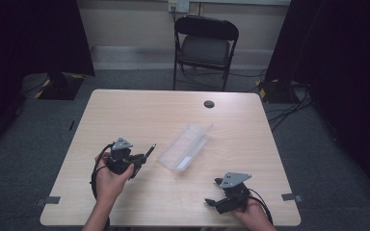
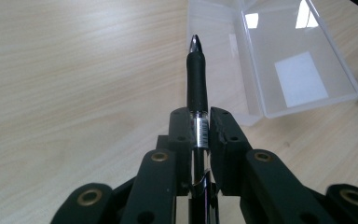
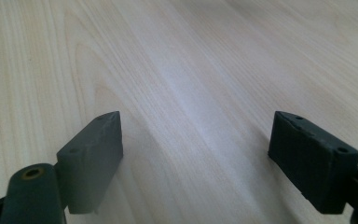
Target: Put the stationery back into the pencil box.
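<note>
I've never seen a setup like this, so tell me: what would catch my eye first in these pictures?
Probably the black pen clamped in the left gripper, its tip pointing toward the clear plastic box that lies open in the middle of the wooden table. Next, the right gripper, held low over bare wood at the table's near right corner, its jaws wide apart with nothing between them. Behind the table stands a black folding chair.

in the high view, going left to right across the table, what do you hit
left tool clamped on a black pen → clear plastic box, lying open → right tool, jaws apart, with nothing between them
</note>
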A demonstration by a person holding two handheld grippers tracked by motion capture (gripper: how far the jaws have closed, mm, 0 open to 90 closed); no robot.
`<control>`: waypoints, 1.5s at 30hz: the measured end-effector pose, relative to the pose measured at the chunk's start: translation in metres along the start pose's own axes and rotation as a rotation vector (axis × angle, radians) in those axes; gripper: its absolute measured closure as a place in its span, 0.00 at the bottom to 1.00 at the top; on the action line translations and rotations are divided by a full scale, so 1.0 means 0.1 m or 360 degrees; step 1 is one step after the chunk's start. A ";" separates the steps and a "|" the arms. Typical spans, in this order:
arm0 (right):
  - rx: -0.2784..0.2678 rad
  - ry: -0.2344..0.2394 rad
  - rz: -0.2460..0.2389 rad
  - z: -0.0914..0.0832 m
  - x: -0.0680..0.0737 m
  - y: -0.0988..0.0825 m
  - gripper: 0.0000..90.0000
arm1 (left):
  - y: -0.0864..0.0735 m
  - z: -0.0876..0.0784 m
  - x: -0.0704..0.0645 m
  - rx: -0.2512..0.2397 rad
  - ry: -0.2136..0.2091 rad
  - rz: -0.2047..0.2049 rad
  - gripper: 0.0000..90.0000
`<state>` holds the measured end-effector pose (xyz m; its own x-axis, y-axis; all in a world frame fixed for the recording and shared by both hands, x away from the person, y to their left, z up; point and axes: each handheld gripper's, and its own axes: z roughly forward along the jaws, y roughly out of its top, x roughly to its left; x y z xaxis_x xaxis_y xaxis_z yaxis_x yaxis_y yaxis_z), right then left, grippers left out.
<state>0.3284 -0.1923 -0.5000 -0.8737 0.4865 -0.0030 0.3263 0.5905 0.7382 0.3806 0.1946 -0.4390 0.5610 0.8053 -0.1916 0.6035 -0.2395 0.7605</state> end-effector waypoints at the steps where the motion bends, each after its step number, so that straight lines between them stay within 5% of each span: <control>1: 0.0000 0.0000 0.0000 0.00 0.00 0.00 0.19 | 0.01 0.01 0.01 -0.0004 -0.0005 -0.0006 0.89; 45: 0.0000 -0.0010 0.0007 0.00 0.01 0.00 0.19 | 0.48 0.44 0.01 -0.0030 -0.0030 -0.0015 0.89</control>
<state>0.3275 -0.1925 -0.5001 -0.8700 0.4930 -0.0041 0.3298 0.5883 0.7383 0.4355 0.1602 -0.4301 0.5661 0.7971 -0.2101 0.5982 -0.2218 0.7700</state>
